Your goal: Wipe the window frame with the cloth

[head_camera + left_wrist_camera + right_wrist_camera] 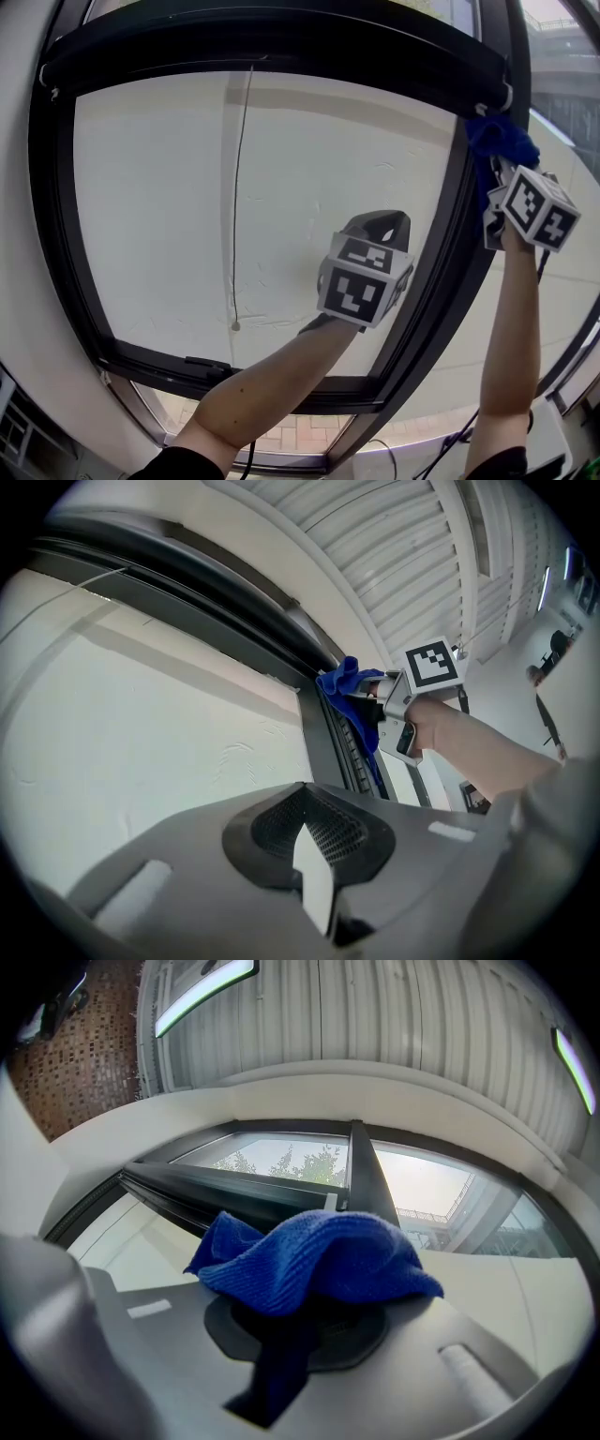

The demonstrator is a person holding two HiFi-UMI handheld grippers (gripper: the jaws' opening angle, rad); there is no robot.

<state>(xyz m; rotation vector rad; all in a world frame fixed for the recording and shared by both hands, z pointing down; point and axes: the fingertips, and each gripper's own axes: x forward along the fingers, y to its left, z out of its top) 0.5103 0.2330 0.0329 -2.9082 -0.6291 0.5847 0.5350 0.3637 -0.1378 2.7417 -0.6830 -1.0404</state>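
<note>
My right gripper (373,705) is clamped on the blue cloth (319,1260), which bunches over the jaw tips with one strand trailing down between them. The cloth is pressed against the top right corner of the dark window frame (448,244), where the upright meets the upper bar. My left gripper (302,794) has its jaws pressed together on nothing and hangs in front of the pale glass pane (169,216), lower down and near the same upright.

Bright, soft daylight through the window (169,206), dark frame (58,234), curved picture edges, black blurry corners.
</note>
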